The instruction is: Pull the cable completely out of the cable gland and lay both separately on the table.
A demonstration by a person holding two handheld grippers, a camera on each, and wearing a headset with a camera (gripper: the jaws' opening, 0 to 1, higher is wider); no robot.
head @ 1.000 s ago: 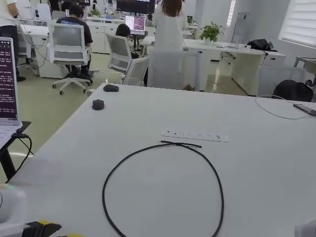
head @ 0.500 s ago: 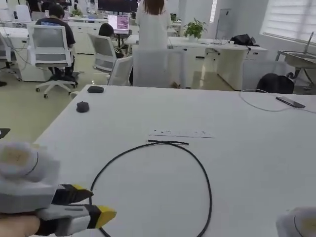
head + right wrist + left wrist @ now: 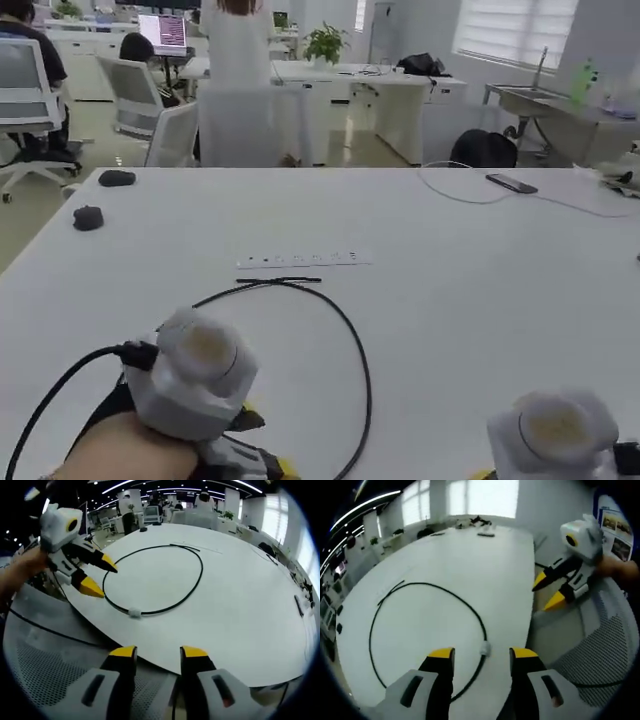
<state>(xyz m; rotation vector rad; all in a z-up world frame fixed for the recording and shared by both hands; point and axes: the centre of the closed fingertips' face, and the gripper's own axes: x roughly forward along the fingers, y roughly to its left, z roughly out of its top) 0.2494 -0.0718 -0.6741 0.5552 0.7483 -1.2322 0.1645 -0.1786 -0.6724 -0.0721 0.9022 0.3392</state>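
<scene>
White and wide, the table (image 3: 500, 300) runs out ahead of me into an open office with desks, chairs and a lit monitor at the back.

My left gripper (image 3: 482, 654) has its yellow-tipped jaws standing well apart, with nothing between them and nothing touched. My right gripper (image 3: 157, 652) is parted about as wide and is just as empty; it hangs off the near edge of the table, above a grey mesh surface (image 3: 45, 675).

A pale strip (image 3: 300, 260) lies flat on the table beyond the cable (image 3: 366, 370). It carries a row of small marks, too fine to read. Posters on the wall in the left gripper view are also too small to read.

The black cable lies flat in one big loop, so it has no single heading. Its two ends meet at the far side and lie nearly side by side, running left to right just beside the strip. The cable gland (image 3: 485, 648), a small white piece, sits on the cable at the near arc of the loop, close to the table's edge. In the left gripper view it appears between my left jaw tips, but the right gripper view shows those tips apart from it.
</scene>
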